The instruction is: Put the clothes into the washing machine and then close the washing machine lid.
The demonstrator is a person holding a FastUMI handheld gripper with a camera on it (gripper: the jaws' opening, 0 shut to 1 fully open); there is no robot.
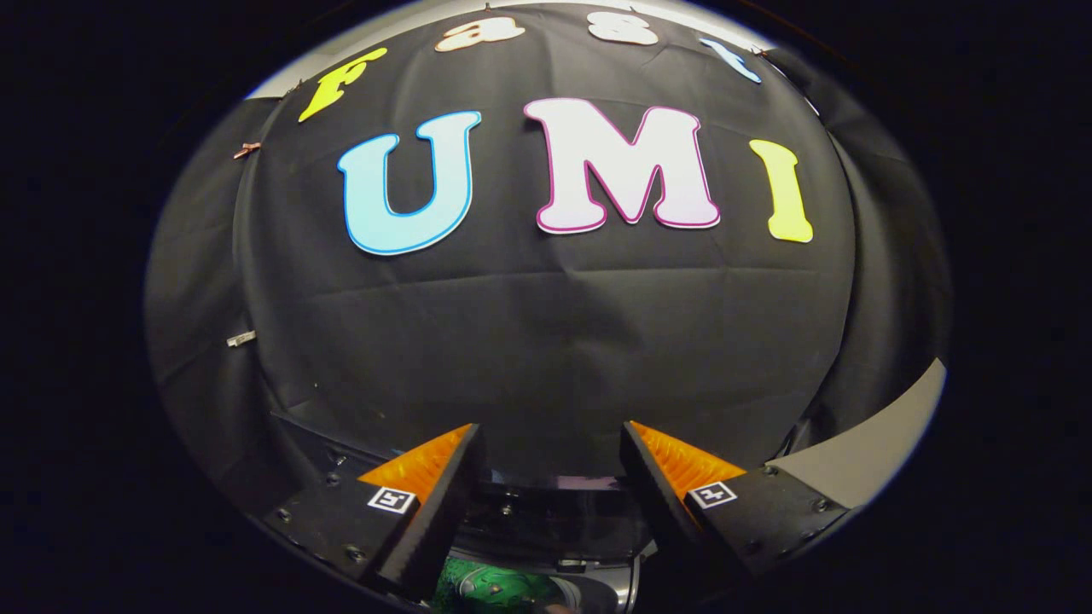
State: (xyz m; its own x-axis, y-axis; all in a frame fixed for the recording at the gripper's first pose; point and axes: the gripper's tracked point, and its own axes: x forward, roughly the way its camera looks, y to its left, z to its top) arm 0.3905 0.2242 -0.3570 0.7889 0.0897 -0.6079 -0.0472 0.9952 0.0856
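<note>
While our claw [550,477] stands released, its two fingers spread apart with nothing between them, we see a green patterned piece of clothing [499,590] low between the fingers, close beneath them. Just ahead lies a dark machine edge [554,512]; beyond rises the black cloth wall [546,341].

No legible txt; square marker tags on gripper [550,477] fingers, spread apart.

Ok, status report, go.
Gripper open, nothing between fingers, aimed at the booth wall. Green cloth low between fingers. Dark machine edge just ahead. Lid state unclear.
</note>
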